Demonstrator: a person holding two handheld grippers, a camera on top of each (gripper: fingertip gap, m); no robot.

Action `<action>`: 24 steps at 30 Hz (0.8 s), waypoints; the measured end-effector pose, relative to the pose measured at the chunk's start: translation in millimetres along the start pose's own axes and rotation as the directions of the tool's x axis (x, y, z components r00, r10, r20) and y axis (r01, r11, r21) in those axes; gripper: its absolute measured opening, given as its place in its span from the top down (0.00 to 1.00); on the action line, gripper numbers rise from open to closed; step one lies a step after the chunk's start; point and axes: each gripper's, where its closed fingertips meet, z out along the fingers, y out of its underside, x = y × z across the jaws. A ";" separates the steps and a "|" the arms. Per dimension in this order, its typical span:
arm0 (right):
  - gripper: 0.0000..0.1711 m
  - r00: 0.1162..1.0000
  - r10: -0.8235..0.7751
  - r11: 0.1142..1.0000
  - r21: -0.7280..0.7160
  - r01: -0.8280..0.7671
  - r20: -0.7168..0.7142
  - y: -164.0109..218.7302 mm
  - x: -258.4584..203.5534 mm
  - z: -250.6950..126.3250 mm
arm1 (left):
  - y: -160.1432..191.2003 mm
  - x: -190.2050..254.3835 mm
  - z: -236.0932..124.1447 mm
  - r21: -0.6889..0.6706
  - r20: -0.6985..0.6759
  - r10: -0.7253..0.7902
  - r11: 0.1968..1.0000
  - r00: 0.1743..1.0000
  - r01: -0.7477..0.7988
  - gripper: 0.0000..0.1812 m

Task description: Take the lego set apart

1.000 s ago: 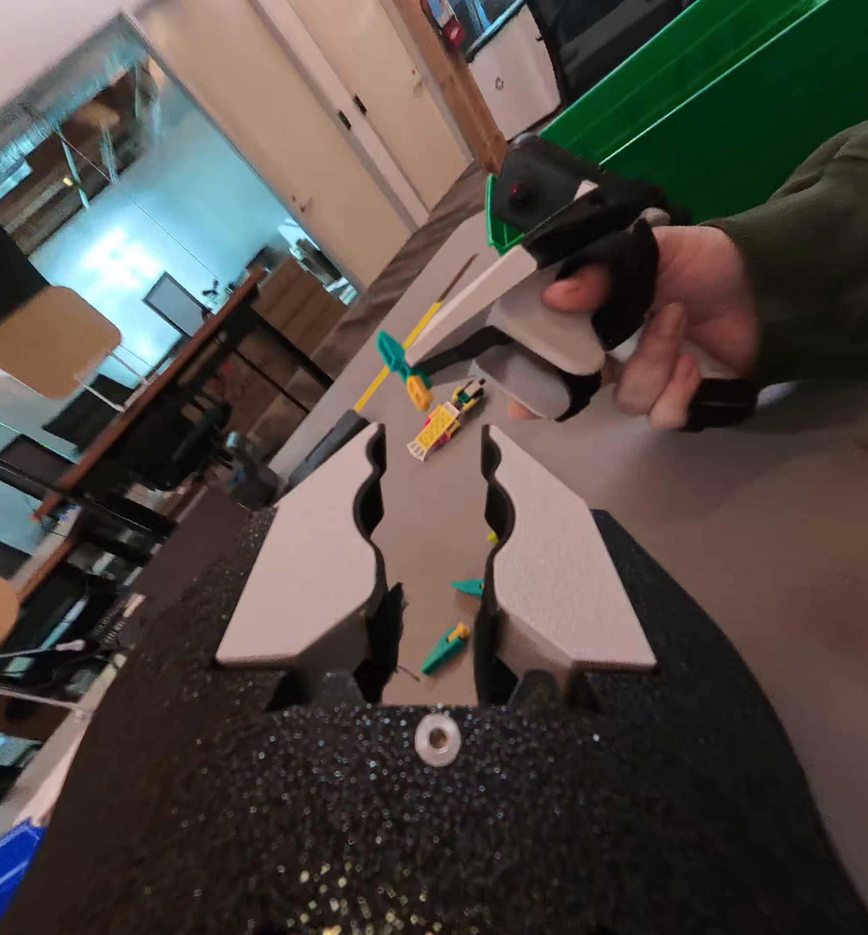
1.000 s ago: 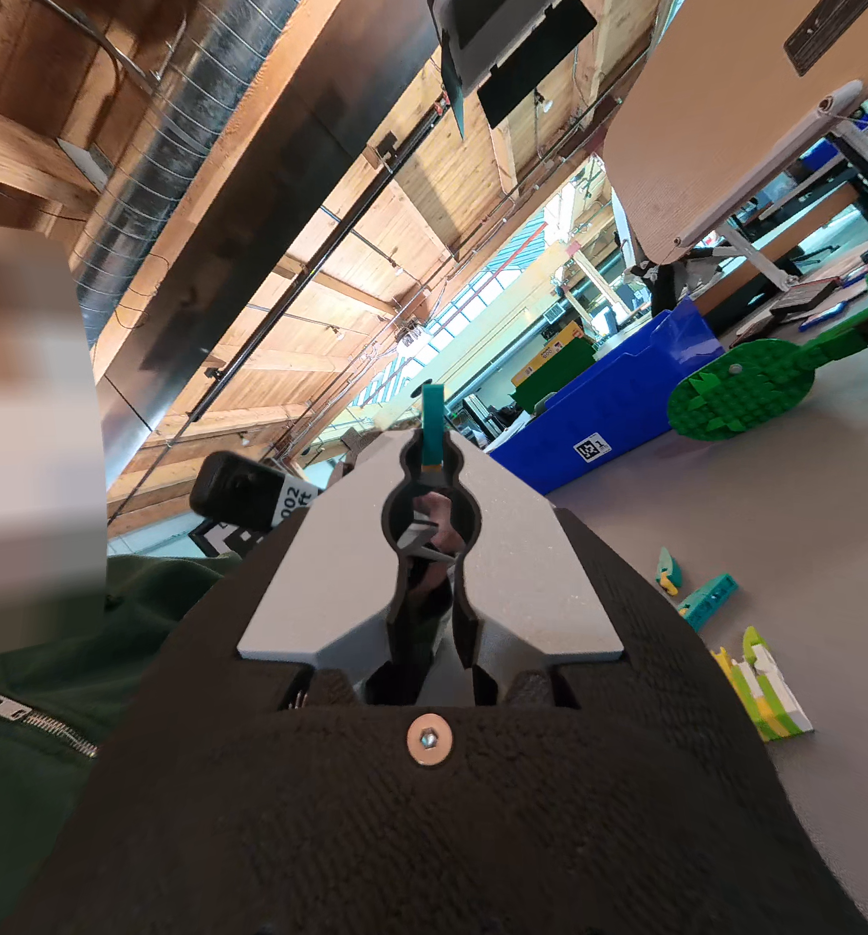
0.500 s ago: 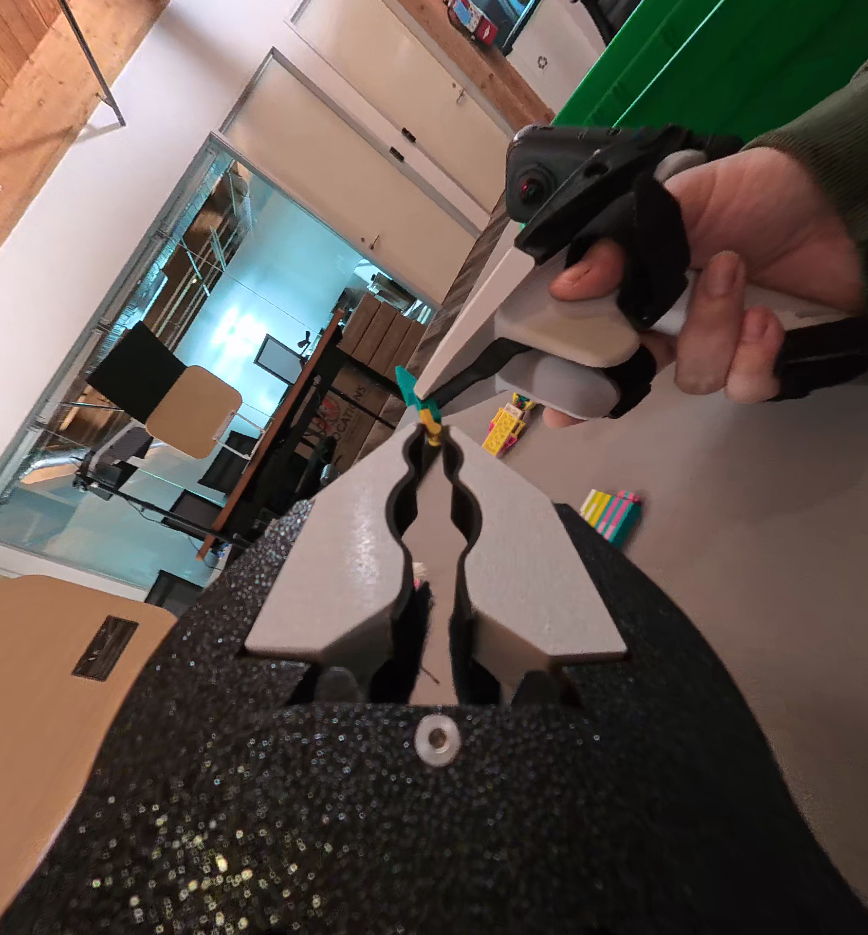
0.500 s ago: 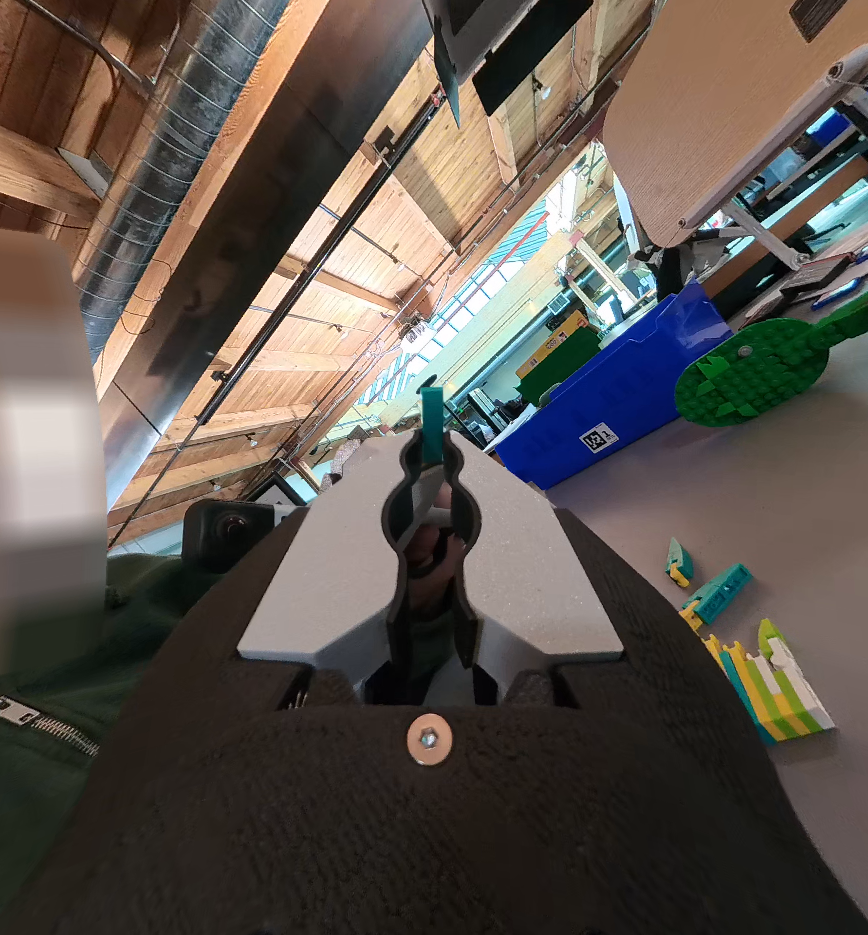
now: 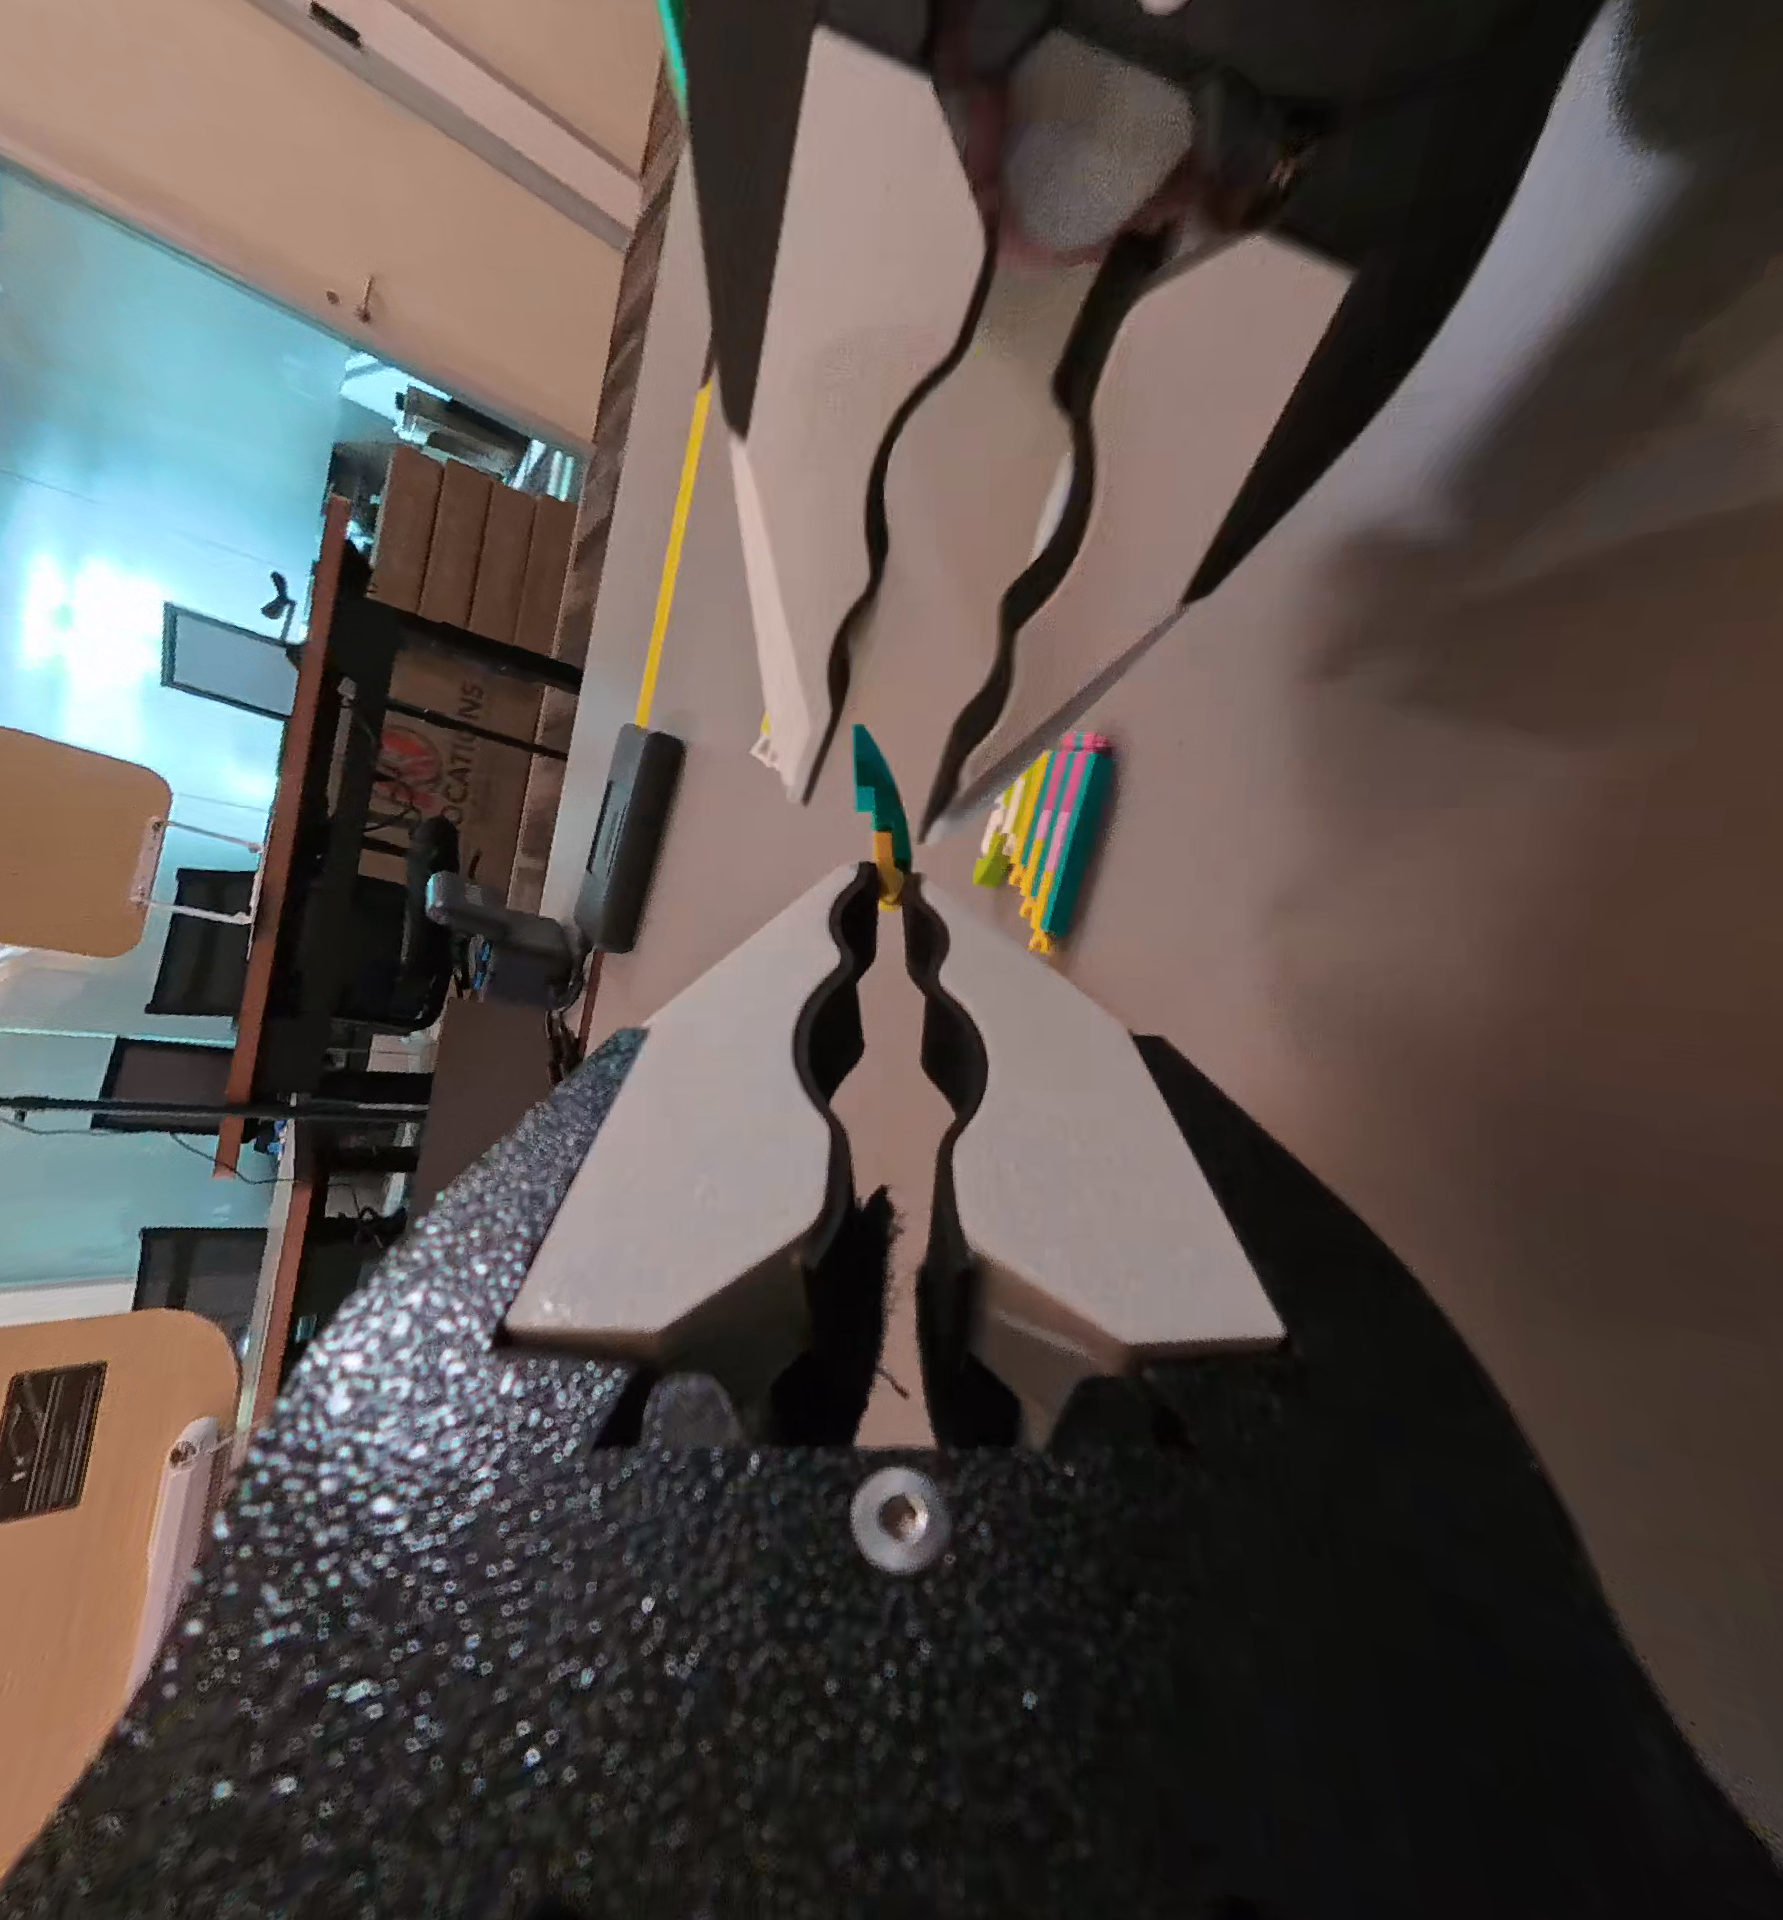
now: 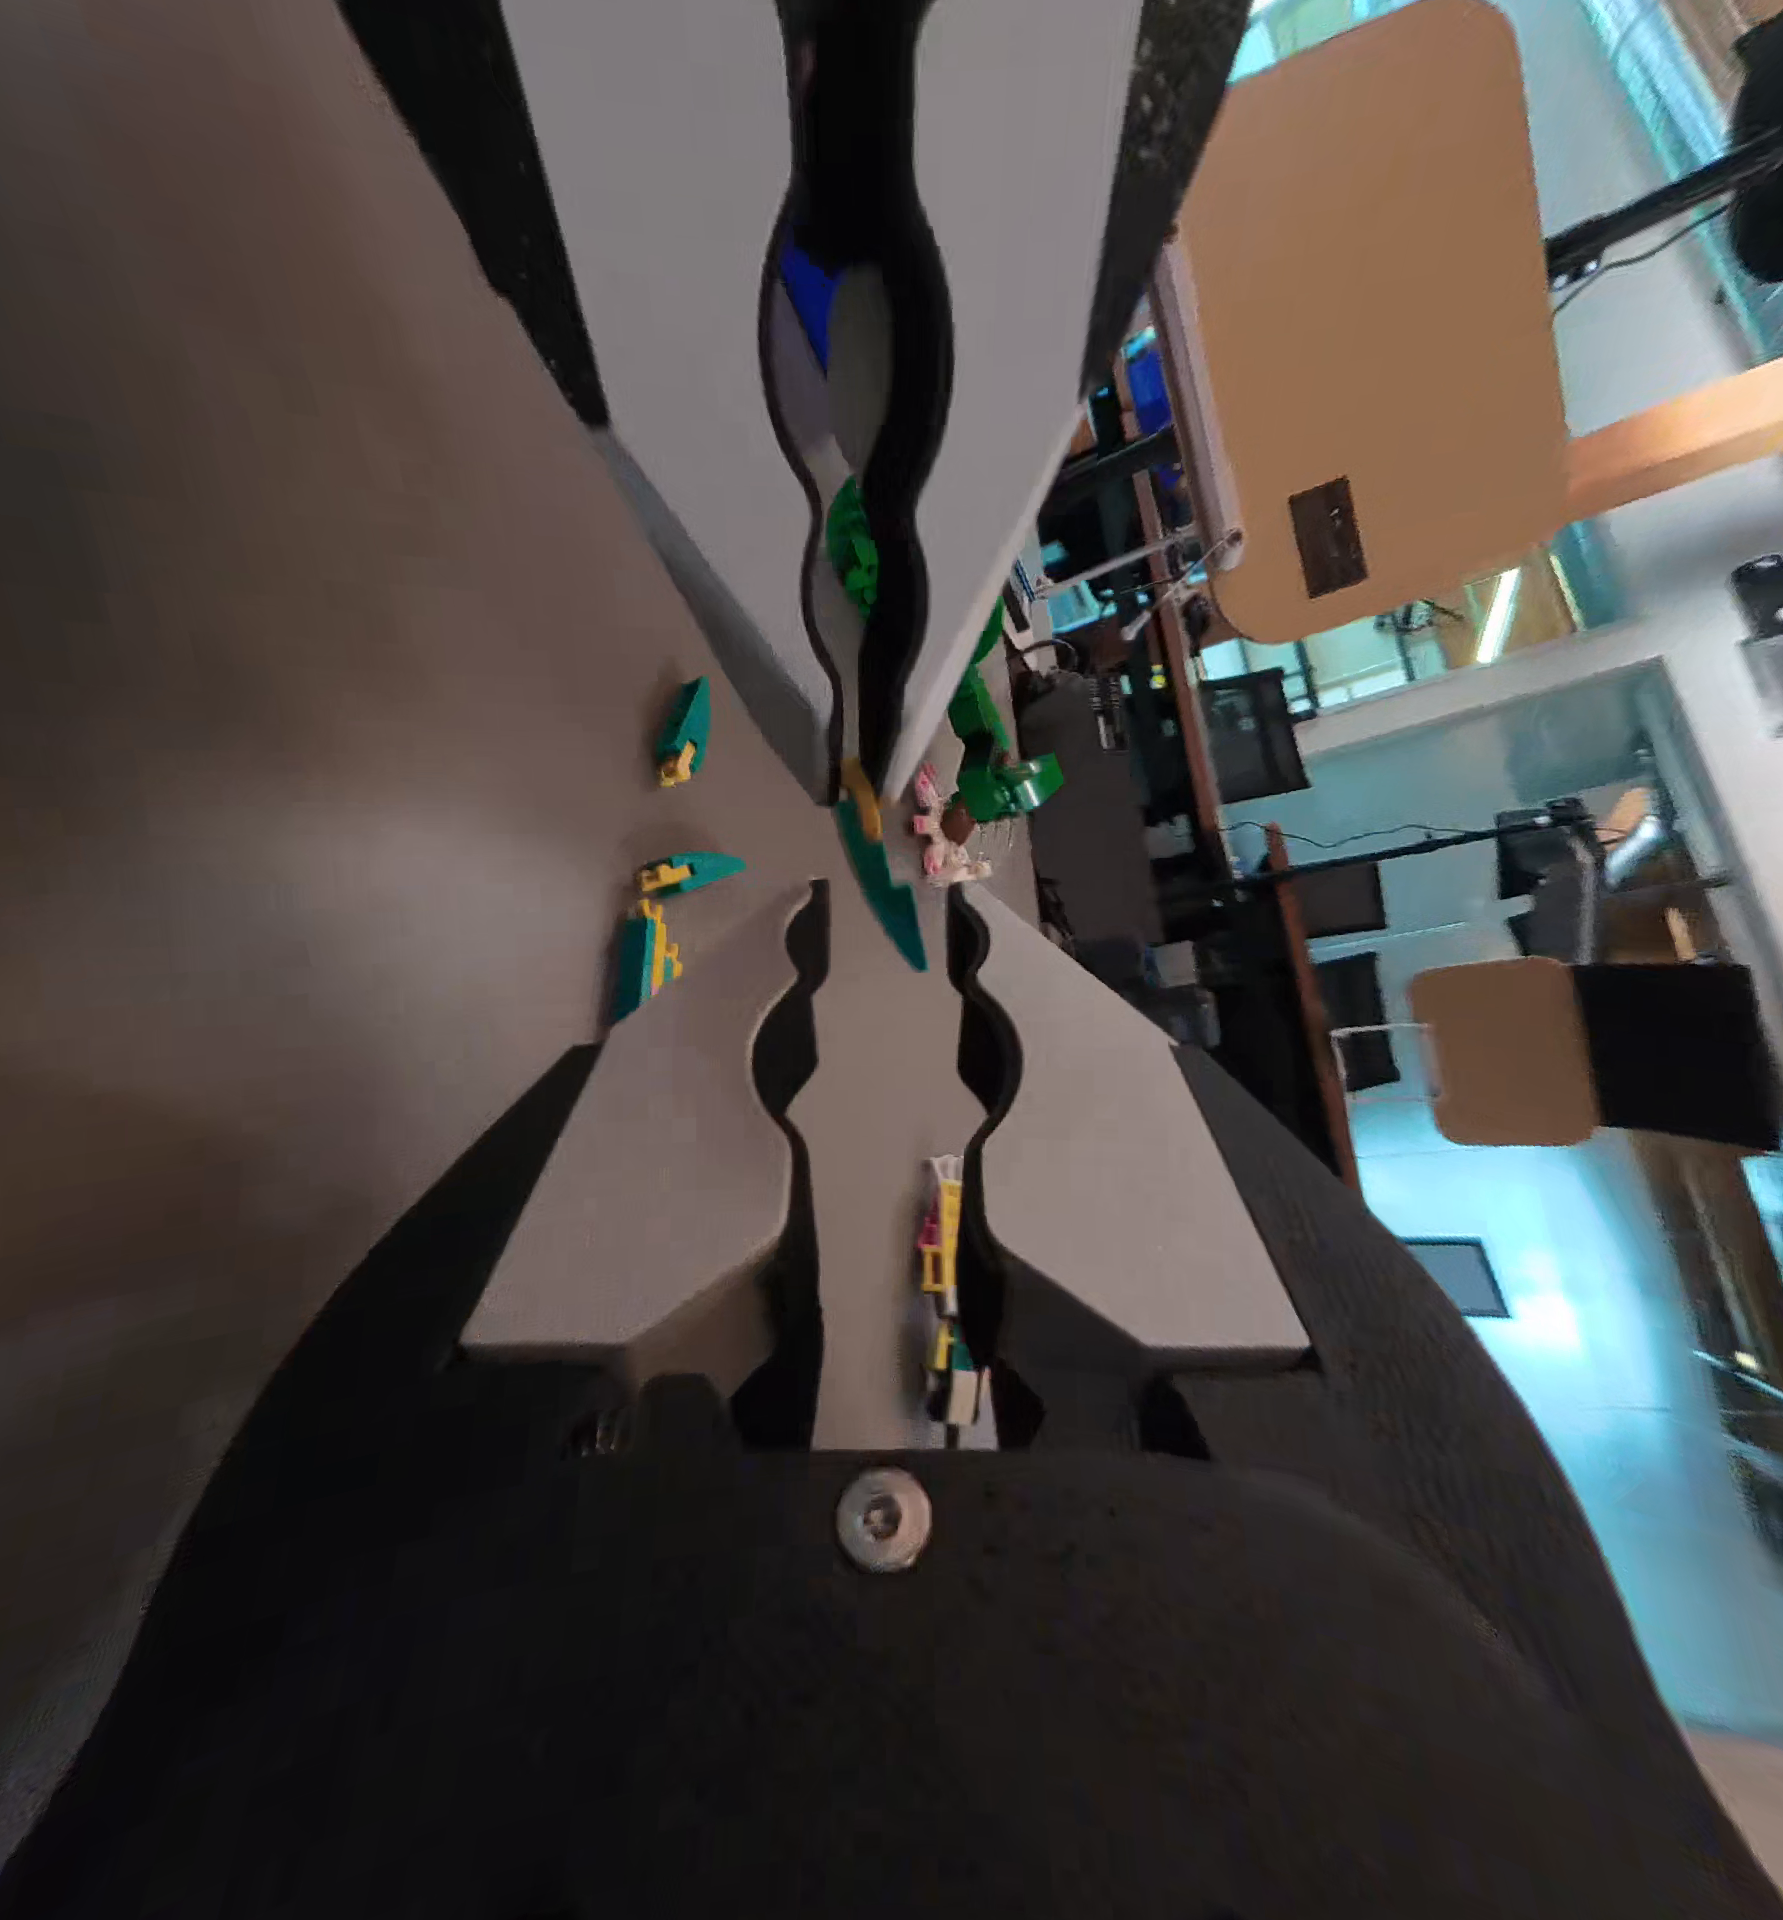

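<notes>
Two tongs meet above the table: left tongs pinch the teal-and-yellow piece, right tongs stand open around it, with separated pieces and striped block nearby, undone.

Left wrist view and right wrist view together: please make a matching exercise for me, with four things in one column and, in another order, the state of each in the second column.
Things
1. left claw
2. right claw
3. teal and yellow piece
4. striped block

States
A. lies on the grey table
B. open, its fingers either side of the teal tip
C. shut
D. held by its yellow end

Pairs: 1-C, 2-B, 3-D, 4-A
</notes>
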 end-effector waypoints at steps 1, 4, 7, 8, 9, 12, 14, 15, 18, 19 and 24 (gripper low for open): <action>0.94 1.000 -0.025 1.000 -0.017 0.025 -0.007 -0.9 -1.7 1.7 | -0.9 2.2 -0.2 0.003 -0.005 0.010 1.000 1.000 -0.010 0.99; 0.97 0.990 -0.144 0.985 -0.093 0.144 0.005 1.0 -7.3 4.6 | 1.8 1.5 -1.3 0.002 -0.001 -0.027 1.000 1.000 0.027 0.99; 0.97 0.953 -0.301 0.949 -0.112 0.295 -0.043 -5.6 -3.7 2.5 | 0.8 -5.3 -8.0 0.092 -0.034 -0.248 0.964 0.968 0.250 1.00; 0.97 0.949 -0.311 0.946 -0.105 0.305 -0.044 -8.2 -2.9 1.2 | -0.5 -5.6 -10.3 0.116 -0.050 -0.294 0.947 0.954 0.298 1.00; 0.97 0.947 -0.318 0.945 -0.100 0.313 -0.045 -10.2 -2.4 0.3 | -1.4 -6.3 -12.2 0.133 -0.054 -0.322 0.936 0.945 0.326 1.00; 0.98 0.925 -0.379 0.921 -0.090 0.380 0.027 -12.5 -17.8 1.6 | -1.8 -16.4 -20.1 0.193 -0.017 -0.371 0.910 0.928 0.367 1.00; 0.97 0.869 -0.477 0.869 -0.075 0.489 0.135 -10.3 -50.3 9.6 | -10.1 -44.4 -39.3 0.273 0.007 -0.424 0.872 0.905 0.407 1.00; 0.97 0.867 -0.484 0.867 -0.067 0.494 0.123 -13.9 -53.5 11.8 | -7.1 -59.4 -47.4 0.278 0.048 -0.428 0.874 0.903 0.400 0.99; 0.97 0.938 -0.345 0.934 -0.098 0.343 -0.009 -15.6 -21.1 9.8 | 48.1 -107.6 -67.8 0.163 0.225 -0.506 0.862 0.833 0.480 0.99; 0.97 0.951 -0.308 0.947 -0.108 0.304 -0.028 -11.3 -15.8 9.8 | 80.3 -123.7 -77.5 0.104 0.295 -0.548 0.833 0.783 0.544 0.99; 0.97 0.964 -0.259 0.961 -0.114 0.251 -0.057 -0.1 -15.4 14.2 | 237.1 -176.7 -137.7 -0.101 0.578 -0.610 0.605 0.542 0.789 0.98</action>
